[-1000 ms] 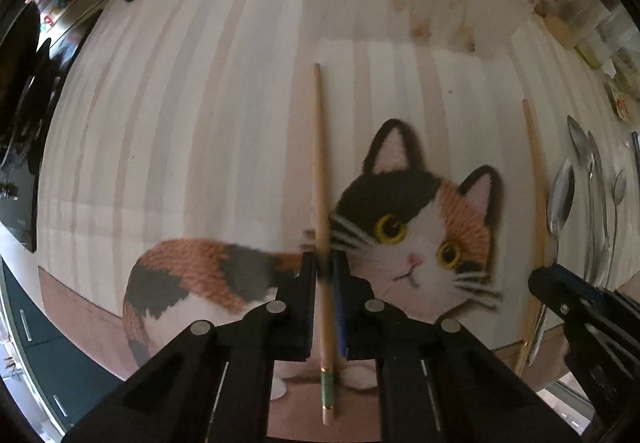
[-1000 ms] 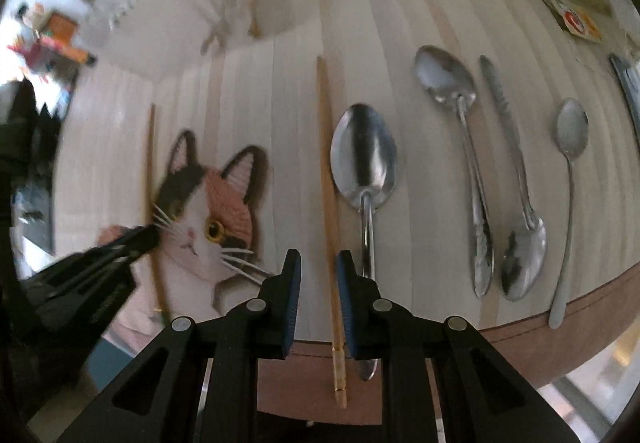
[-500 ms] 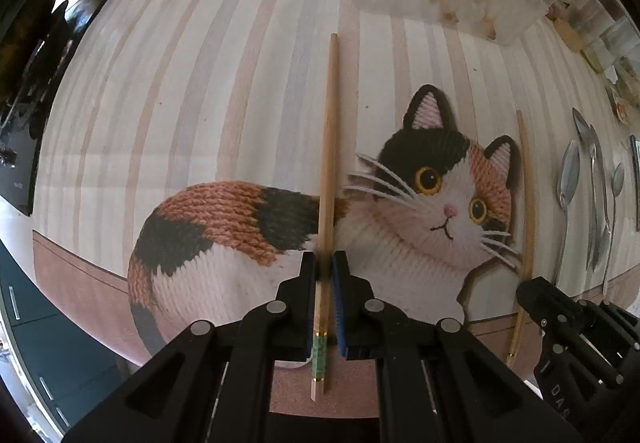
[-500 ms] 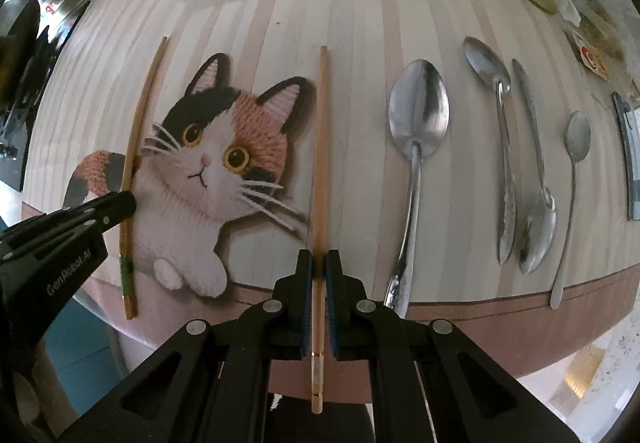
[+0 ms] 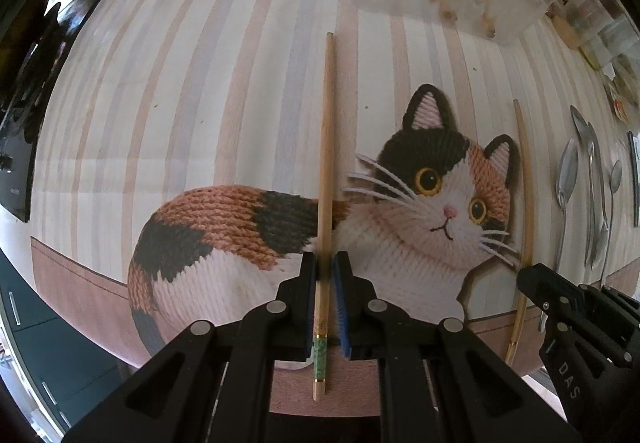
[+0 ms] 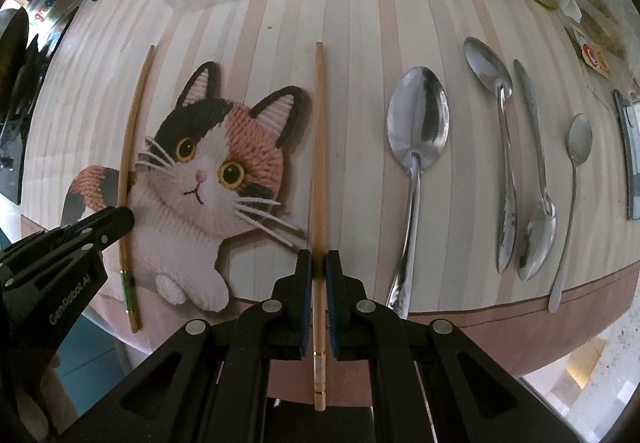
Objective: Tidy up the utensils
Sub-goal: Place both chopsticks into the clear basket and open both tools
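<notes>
Leftmost, the left gripper (image 5: 325,267) clamped a green-banded chopstick (image 5: 327,163) over the cat mat (image 5: 240,235). Right of it, the right gripper (image 6: 318,267), jaws just closed, pinched another chopstick (image 6: 319,147); spoons (image 6: 418,131) lay farther right.

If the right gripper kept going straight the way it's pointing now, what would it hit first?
Probably the striped tablecloth directly beneath: the right gripper points down at it, shut on a chopstick. How much gap remains is unclear.

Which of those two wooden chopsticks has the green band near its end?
The chopstick with the green band is the one in the left gripper, lying across the cat picture's body. The plain chopstick, in the right gripper, shows no green.
</notes>
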`<act>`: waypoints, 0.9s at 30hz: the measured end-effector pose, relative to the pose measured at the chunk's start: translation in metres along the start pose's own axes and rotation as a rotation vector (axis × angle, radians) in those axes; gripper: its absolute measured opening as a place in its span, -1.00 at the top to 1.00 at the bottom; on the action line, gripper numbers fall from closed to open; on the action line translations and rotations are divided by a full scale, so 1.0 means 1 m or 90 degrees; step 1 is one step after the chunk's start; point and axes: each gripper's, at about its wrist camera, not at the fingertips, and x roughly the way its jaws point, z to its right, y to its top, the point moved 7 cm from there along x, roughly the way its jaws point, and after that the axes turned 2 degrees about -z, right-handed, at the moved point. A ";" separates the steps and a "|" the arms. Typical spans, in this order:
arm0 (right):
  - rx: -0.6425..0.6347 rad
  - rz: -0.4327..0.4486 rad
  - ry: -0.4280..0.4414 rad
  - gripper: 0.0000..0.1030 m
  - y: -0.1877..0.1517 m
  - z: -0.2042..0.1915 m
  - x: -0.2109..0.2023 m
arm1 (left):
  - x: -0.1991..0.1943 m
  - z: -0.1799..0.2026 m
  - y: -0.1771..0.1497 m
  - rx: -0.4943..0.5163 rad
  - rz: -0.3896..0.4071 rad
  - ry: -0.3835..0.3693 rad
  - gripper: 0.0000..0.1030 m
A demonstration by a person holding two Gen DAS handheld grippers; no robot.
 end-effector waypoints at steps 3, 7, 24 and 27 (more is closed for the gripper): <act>0.001 -0.002 -0.004 0.85 0.018 -0.008 0.004 | 0.000 0.000 0.000 0.005 0.004 0.002 0.84; -0.004 0.001 -0.013 0.86 0.023 -0.012 0.011 | 0.002 0.005 0.003 0.013 0.007 0.005 0.89; 0.003 0.110 0.073 0.87 0.028 -0.016 -0.079 | -0.110 0.015 0.020 0.004 0.158 -0.002 0.92; 0.006 0.138 0.091 0.87 0.042 -0.013 -0.107 | -0.138 0.015 0.028 0.004 0.188 -0.020 0.92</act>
